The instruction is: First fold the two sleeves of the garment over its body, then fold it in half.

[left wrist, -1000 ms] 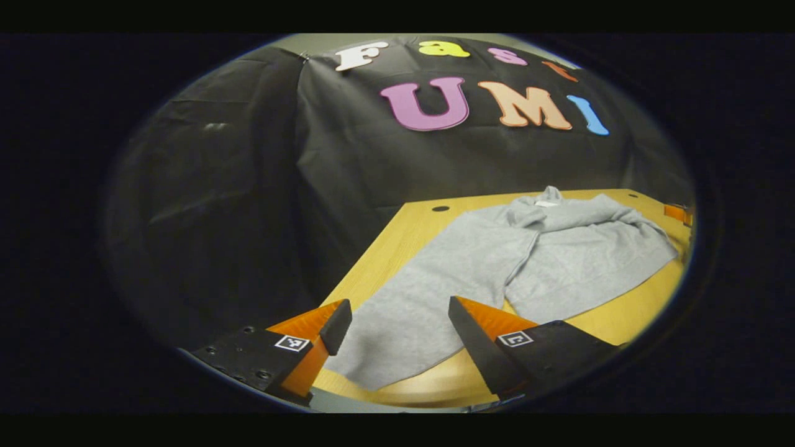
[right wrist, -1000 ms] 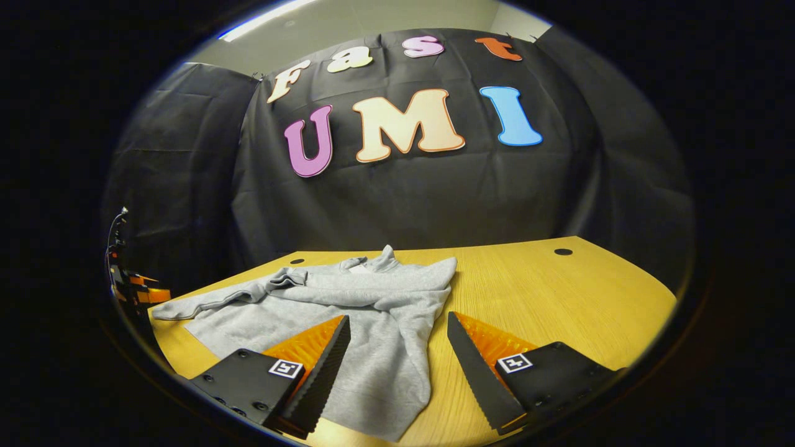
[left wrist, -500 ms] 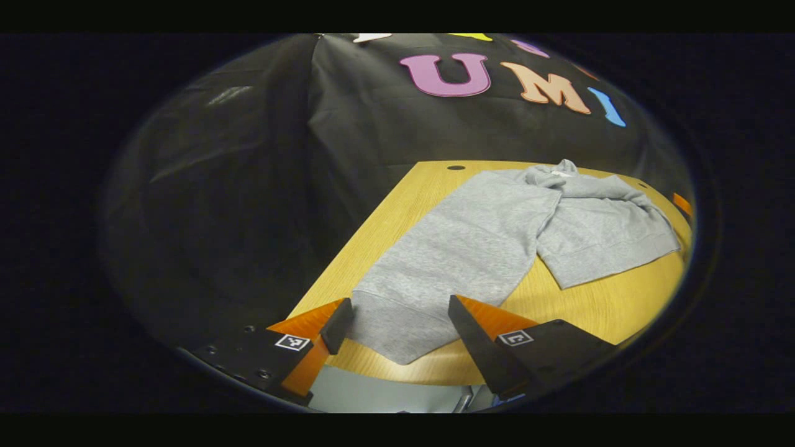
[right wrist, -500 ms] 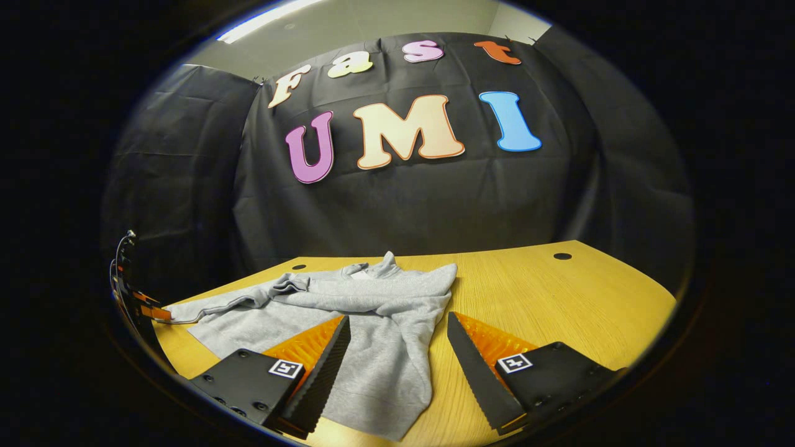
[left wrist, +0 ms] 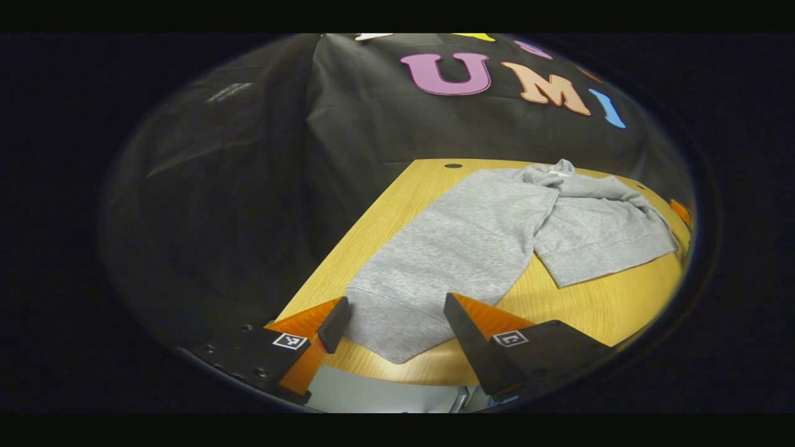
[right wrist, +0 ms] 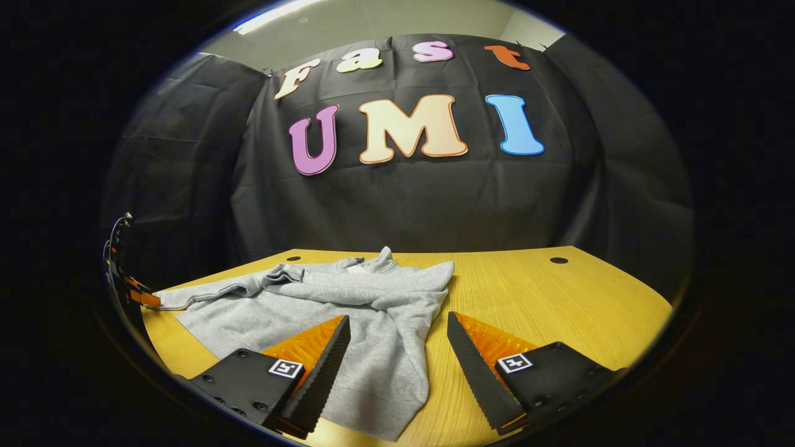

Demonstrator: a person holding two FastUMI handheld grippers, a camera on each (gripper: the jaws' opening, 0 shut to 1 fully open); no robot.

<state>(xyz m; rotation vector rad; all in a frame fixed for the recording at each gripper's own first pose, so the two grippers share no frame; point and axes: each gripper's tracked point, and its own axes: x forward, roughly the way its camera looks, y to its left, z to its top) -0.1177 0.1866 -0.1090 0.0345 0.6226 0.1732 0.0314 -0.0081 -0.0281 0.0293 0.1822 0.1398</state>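
Between the spread fingers of the left gripper lies the cuff end of one grey sleeve, flat on the wooden table right by its near edge. The jaws sit wide apart and nothing is pinched; I can't tell if the tips actually touch the cloth or just hang above it. Ahead of that claw the sleeve runs away and to the right, up to the garment, whose body sits further off to the right, with the collar at the far end.

In the right gripper view, the right gripper is also gaping wide, holding nothing. The other sleeve comes down between its fingers toward the near table edge, and the rest of the sweatshirt is spread ahead and to the left of it, a bit rumpled. The long sleeve stretches off to the far left, where the other gripper's tip shows at the very edge, right by the cuff. To the right of this claw is bare tabletop with a small round hole near the back.
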